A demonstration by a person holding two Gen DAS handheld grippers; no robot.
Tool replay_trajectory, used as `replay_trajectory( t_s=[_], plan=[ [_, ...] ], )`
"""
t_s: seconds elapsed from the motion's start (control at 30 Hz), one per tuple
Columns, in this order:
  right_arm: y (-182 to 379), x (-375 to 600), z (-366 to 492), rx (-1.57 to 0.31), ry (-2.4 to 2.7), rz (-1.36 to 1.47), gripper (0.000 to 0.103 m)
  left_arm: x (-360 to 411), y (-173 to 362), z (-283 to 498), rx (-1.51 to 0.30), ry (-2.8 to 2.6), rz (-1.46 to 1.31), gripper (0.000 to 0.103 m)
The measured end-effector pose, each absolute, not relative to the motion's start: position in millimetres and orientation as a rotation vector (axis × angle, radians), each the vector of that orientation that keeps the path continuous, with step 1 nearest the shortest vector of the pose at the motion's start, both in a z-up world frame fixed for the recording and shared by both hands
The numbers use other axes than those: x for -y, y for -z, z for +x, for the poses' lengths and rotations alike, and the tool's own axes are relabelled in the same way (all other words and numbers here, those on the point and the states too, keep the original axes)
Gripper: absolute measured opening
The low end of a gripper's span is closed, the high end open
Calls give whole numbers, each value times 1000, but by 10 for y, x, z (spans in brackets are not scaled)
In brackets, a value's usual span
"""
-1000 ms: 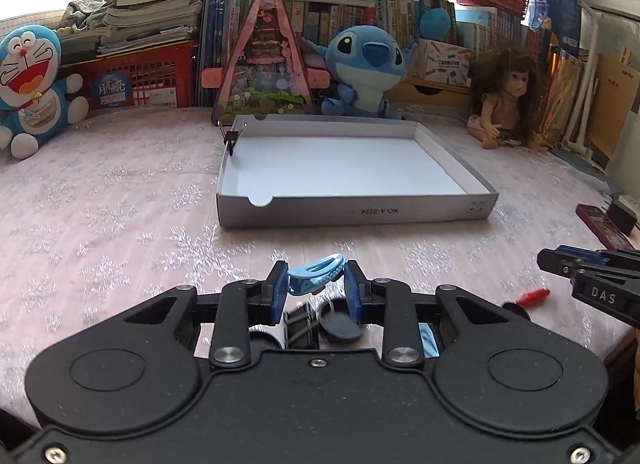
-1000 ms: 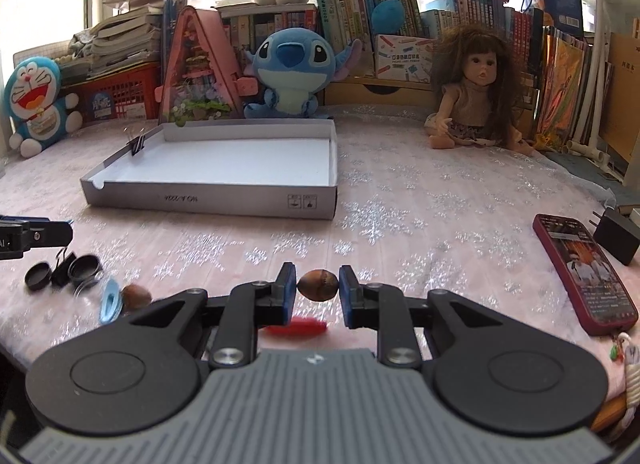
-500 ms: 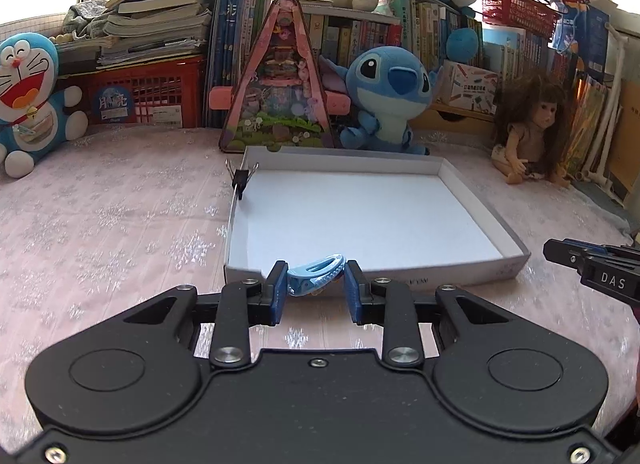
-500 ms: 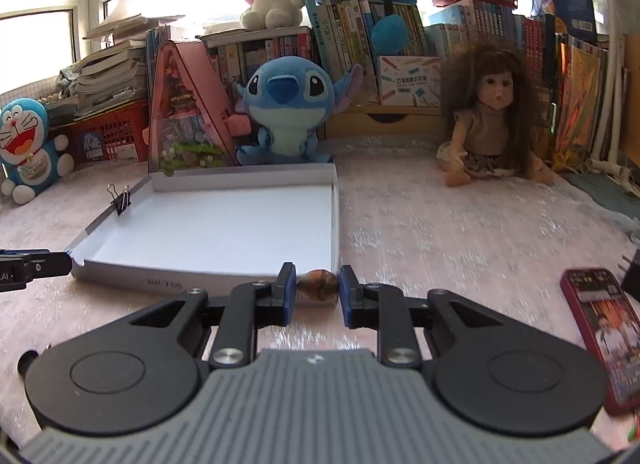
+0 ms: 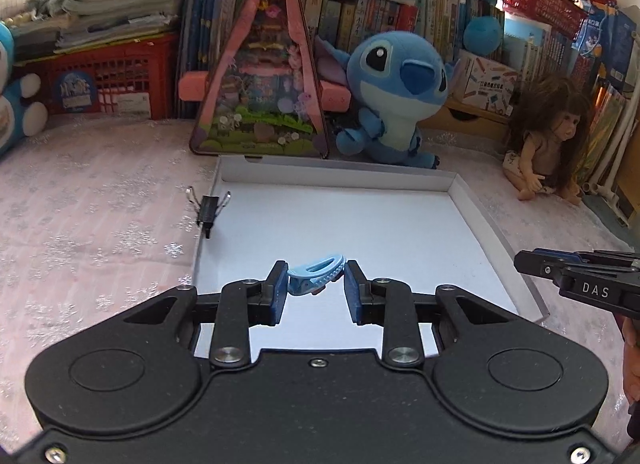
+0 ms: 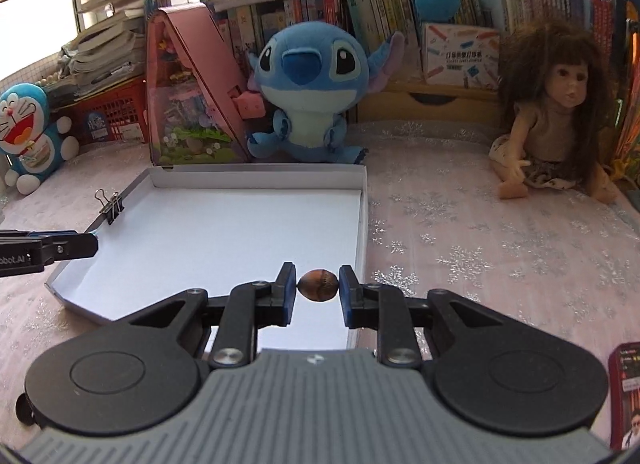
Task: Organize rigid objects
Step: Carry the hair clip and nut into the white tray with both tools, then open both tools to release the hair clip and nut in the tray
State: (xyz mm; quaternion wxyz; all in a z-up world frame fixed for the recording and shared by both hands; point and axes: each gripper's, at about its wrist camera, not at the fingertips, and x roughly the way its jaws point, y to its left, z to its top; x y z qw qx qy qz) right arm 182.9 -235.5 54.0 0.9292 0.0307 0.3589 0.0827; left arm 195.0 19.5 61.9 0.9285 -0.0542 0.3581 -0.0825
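The left gripper (image 5: 316, 283), tilted downward, pinches a light blue clip (image 5: 317, 275) above the near part of the white tray (image 5: 476, 204); the right gripper (image 6: 318, 285), angled alike, clamps a small brown oval object (image 6: 318, 285) over the tray's near right corner. A black binder clip (image 5: 208, 208) grips the tray's left wall, and the tray lies on a pink snowflake tablecloth (image 6: 460, 232), with a blue plush toy (image 6: 308, 88) and a doll (image 6: 556, 120) beyond it before bookshelves

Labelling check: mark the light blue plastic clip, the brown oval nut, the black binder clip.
light blue plastic clip (image 5: 316, 274), left wrist view, toothed body
brown oval nut (image 6: 318, 285), right wrist view, centre
black binder clip (image 5: 208, 211), left wrist view, black body
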Motion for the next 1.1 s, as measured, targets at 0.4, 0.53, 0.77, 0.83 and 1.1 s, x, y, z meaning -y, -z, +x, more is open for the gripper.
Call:
replay_trajectory(
  t_s=[0.4,0.53,0.77,0.83,1.1],
  plan=[
    [-274,2189,2146,-841,-188,100,27,-28,-216,2379,-852,177,-117,28],
    [-223,2146,2174,-857,-190,87,27,-4,-175,2396,-850,174,-102,28],
    [-185,2124,2189,-865,-187,76,27,42,-158,2398,-841,171,-79,28],
    [-175,2122,2197,-874,-191,77,26,55,-152,2396,-838,171,-72,28],
    [-220,2137,2131,-824,-201,84,53,52,-220,2339,-811,169,-71,44]
  ],
)
